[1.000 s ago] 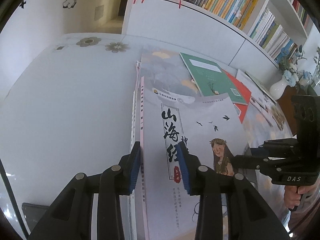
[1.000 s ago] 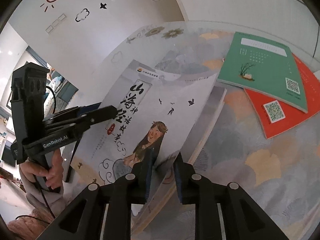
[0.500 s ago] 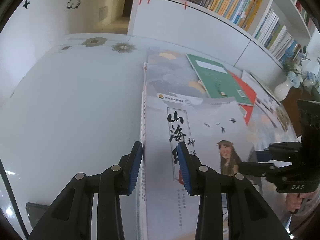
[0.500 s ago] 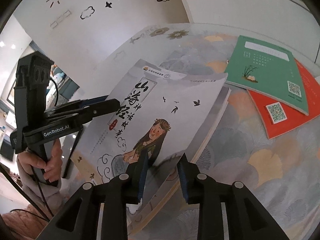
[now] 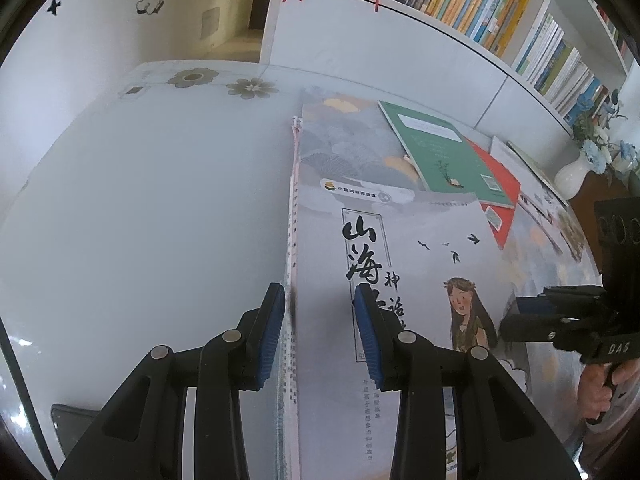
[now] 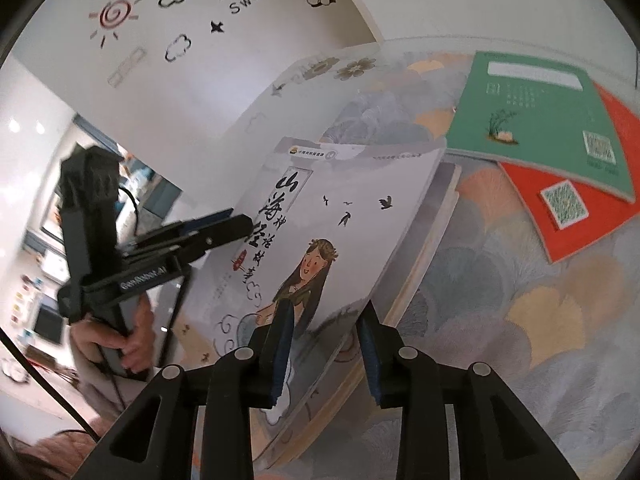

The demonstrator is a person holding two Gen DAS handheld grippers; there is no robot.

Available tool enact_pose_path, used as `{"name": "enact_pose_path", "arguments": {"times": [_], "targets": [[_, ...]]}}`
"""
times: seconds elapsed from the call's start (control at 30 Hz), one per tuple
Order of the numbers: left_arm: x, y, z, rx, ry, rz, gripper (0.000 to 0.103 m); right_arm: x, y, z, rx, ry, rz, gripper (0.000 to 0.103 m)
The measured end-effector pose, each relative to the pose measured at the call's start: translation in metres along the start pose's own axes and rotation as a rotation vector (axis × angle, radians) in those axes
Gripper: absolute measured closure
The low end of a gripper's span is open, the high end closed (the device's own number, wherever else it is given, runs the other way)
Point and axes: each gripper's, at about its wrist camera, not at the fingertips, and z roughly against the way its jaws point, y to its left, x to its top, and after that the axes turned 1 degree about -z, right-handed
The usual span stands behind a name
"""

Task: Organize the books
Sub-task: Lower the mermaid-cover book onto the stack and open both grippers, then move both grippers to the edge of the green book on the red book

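While the left gripper point(image 5: 318, 334) clamps the spine edge of the white illustrated book point(image 5: 404, 264), pads pressed on the stack of pages from both sides, the right gripper point(image 6: 326, 346) has just been opening: its jaws now stand moderately apart with the book's opposite lower corner between them, and no pad looks to be pressing on it. Reads as a handover: left pins the bound side so the book stays put as right lets go. The book lies near the front edge of the table point(image 5: 140, 200), resting skewed on a larger grey patterned book point(image 6: 436, 200) below it, so the pair is roughly stacked but not squared. A green book point(image 6: 536, 120) sits overlapping a red book point(image 6: 576, 216) further back, still loose. The shelf point(image 5: 500, 12) behind is already packed with upright spines; likely destination. Risk: one-sided grip on a floppy cover, so it may sag or fan open if lifted.
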Motion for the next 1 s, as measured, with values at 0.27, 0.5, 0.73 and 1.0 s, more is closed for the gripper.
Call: {"name": "enact_pose_path", "arguments": {"times": [0.27, 0.5, 0.73, 1.0], "targets": [[0.004, -0.002, 0.025, 0.066, -0.049, 0.022, 0.069, -0.013, -0.023, 0.035, -0.13, -0.049, -0.006, 0.072], [0.012, -0.051, 0.032, 0.049, -0.048, -0.026, 0.069, -0.026, -0.075, 0.077, -0.287, -0.12, -0.073, 0.072], [0.014, -0.127, 0.013, -0.02, -0.044, -0.052, 0.067, -0.037, -0.14, 0.115, -0.414, -0.166, -0.176, 0.062], [0.014, -0.2, -0.039, -0.05, 0.007, -0.048, 0.067, -0.023, -0.17, 0.118, -0.597, -0.192, -0.103, 0.019]]}}
